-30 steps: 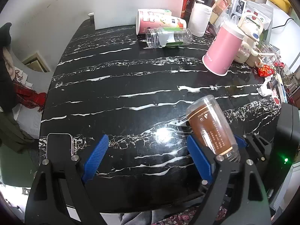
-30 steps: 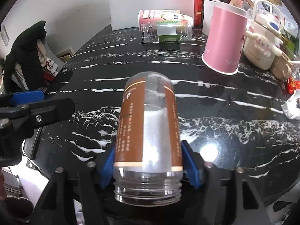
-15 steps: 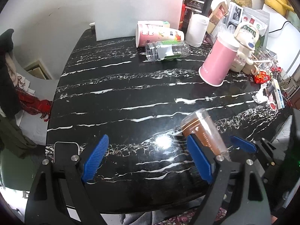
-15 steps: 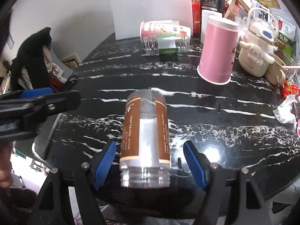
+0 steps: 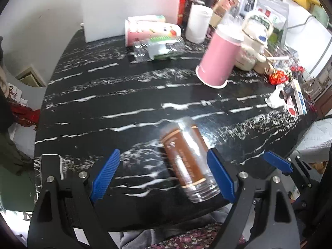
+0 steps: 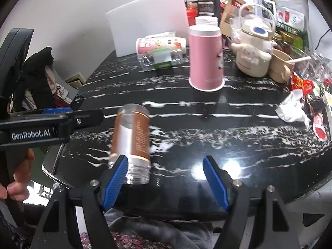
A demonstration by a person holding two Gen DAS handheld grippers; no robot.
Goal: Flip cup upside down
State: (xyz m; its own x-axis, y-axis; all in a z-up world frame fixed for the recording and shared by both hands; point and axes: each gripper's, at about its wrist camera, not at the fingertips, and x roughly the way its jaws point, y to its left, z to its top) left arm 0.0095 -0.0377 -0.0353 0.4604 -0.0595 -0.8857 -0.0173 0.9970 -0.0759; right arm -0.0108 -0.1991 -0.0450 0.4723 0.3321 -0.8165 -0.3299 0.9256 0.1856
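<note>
Cup [image 6: 131, 143] motion-blurred — label text unreadable; rim partly behind blue fingers [image 6: 115, 181].

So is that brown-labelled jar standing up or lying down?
Lying down: the brown-labelled jar rests sideways on the table, open mouth toward the camera.

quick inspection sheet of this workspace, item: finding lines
surface: black marble table with white veins, glossy.
job's things: clear plastic cup with brown label lying on its side near the front edge, threaded mouth toward the cameras, blurred.
clutter: pink paper cup mouth down; clear jar with green label lying down; cream kettle; crumpled white tissue; phone.
grippers: left gripper open; right gripper open, cup beside its left finger.
cables: thin wire at the back right.
surroundings: white board against a white wall.
</note>
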